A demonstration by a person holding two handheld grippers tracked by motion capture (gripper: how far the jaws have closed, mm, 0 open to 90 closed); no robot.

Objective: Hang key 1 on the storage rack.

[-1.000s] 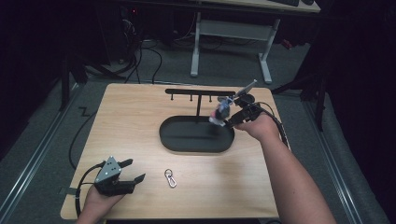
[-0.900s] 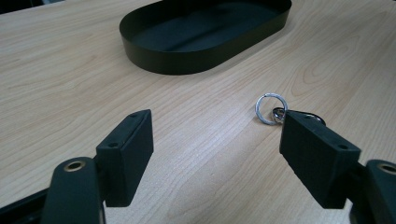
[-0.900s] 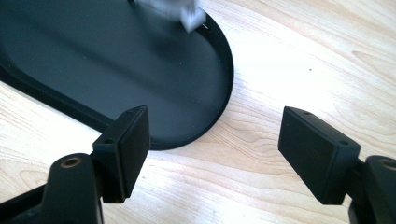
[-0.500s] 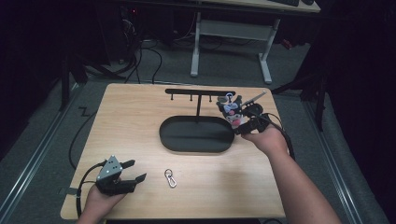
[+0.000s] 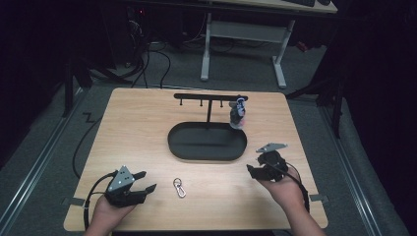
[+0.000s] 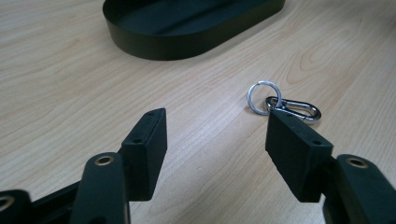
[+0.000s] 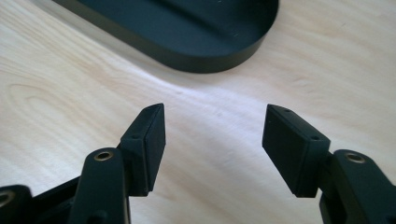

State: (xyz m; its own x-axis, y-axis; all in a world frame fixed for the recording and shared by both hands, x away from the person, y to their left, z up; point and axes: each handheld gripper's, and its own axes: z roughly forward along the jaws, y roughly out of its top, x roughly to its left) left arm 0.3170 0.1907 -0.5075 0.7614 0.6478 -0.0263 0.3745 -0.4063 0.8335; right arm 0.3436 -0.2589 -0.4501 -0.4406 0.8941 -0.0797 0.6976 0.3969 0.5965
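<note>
— Where is the keyring clip (image 5: pixel 180 187)?
— Flat on the bench (image 5: pixel 137 123), just ahead of the left gripper (image 5: pixel 145 181), whose jaws are spread and empty.
— And the right gripper (image 5: pixel 252 170)?
— Released too, near the black tray (image 5: pixel 206 143).

Your light wooden table (image 5: pixel 137 123) carries a black oval metal tray (image 5: pixel 207 142) at its middle. From the tray's far edge rises a black T-shaped metal hook rack (image 5: pixel 210 98), its bar running left to right above the tray. A small grey-and-blue keychain charm (image 5: pixel 237 114) hangs from the bar's right end, over the tray's right far rim. A silver metal snap hook with its split ring (image 5: pixel 179 187) lies flat on the table in front of the tray, near your edge. Your left gripper (image 5: pixel 142 186) sits just left of that hook; your right gripper (image 5: pixel 253 169) sits before the tray's right end, well apart from the hook.
</note>
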